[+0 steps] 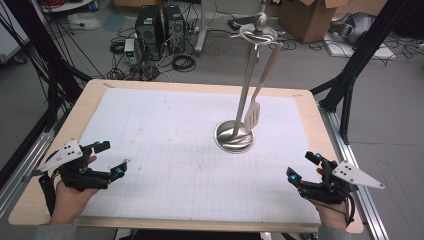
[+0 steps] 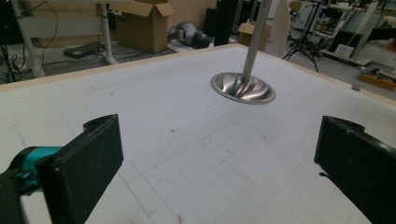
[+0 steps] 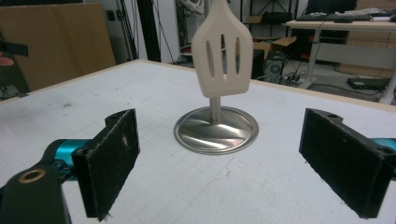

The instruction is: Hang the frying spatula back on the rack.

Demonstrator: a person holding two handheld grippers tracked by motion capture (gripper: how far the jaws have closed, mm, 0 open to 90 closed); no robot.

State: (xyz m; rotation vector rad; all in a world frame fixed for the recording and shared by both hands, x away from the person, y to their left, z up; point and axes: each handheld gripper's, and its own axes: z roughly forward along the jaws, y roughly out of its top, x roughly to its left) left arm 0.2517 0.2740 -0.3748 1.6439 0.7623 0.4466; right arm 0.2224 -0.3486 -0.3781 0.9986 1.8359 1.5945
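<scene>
Cream plastic spatula [image 3: 222,58] hangs from the steel stand [image 1: 235,136] mid-surface, its handle cut off at the top of my right gripper view. My left gripper [image 1: 111,159] and right gripper [image 1: 303,165] rest near the front corners, fingers apart, holding nothing. Gridded white paper covers the wooden surface [image 1: 85,102]; cables and boxes clutter the floor behind.

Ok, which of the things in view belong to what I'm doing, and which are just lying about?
In the job:
slotted spatula, hanging on the stand
metal stand
left gripper, open
right gripper, open

Lying about:
cardboard box on the floor
computer towers
loose cables
</scene>
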